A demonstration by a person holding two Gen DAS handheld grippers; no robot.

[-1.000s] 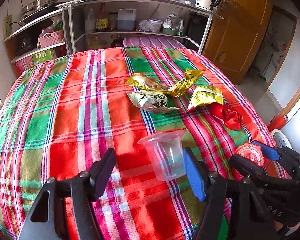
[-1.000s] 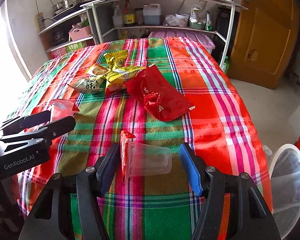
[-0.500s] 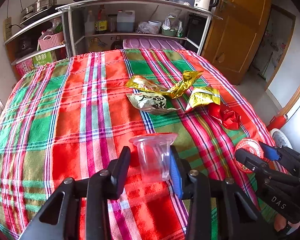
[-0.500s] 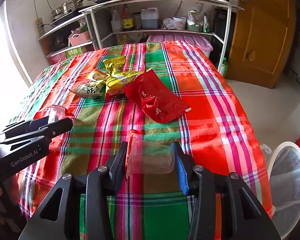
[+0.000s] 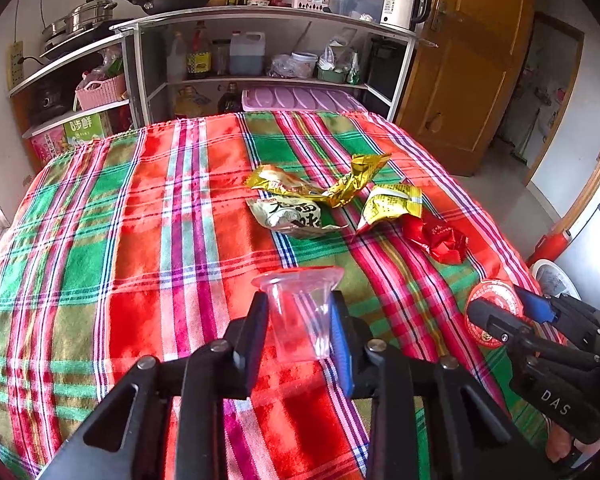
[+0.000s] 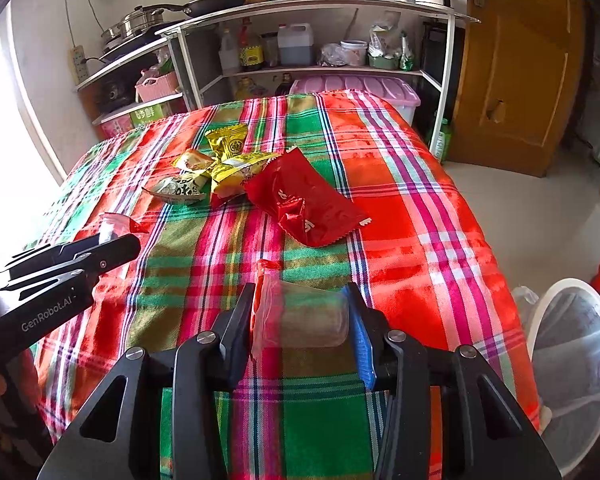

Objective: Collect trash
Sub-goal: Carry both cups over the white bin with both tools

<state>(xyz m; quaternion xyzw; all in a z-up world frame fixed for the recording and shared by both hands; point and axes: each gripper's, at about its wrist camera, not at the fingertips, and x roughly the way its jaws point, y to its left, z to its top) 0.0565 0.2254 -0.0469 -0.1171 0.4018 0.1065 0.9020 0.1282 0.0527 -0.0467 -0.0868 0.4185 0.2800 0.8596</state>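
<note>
Left gripper (image 5: 300,326) hiding clear cup (image 5: 300,304) base, wrapper (image 5: 292,216) print unreadable

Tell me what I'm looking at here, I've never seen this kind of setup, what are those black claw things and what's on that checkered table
No robot arm here: a person carries a two-finger gripper in each hand, each with a wide-angle camera looking forward along its fingers. So there are two pictures, one from each hand.

In the left camera's picture, the left gripper has just been closing and its pads press an upright clear plastic cup. In the right camera's picture, the right gripper clamps a second clear cup with a red peeled lid, lying on its side. Each gripper also shows at the edge of the other's picture.

The plaid tablecloth holds snack trash: crumpled gold and yellow wrappers, a pale printed packet and a red wrapper. A white bin stands on the floor beside the table.
</note>
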